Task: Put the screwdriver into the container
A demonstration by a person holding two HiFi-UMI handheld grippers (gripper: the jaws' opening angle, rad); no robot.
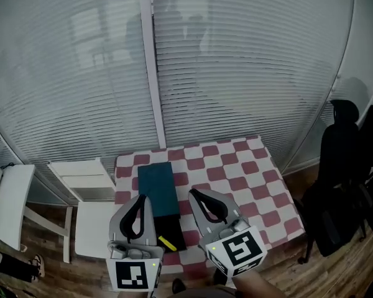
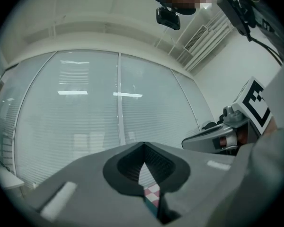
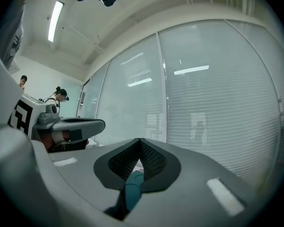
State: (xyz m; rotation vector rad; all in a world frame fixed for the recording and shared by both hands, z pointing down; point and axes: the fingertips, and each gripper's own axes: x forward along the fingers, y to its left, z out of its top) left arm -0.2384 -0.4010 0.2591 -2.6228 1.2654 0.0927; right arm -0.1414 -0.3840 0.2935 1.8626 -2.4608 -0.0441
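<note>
Left gripper (image 1: 142,197) and right gripper (image 1: 193,192), jaws together and empty, hang above the checkered table (image 1: 248,179); the yellow screwdriver (image 1: 167,243) lies on the black end of the teal container (image 1: 156,185).

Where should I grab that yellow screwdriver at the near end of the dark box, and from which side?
Take the yellow screwdriver at mid-length, across its narrow width, coming straight down from above. It lies flat and slanted at the near end of the box, so its long sides are probably the free faces. I cannot tell whether it sits inside.
</note>
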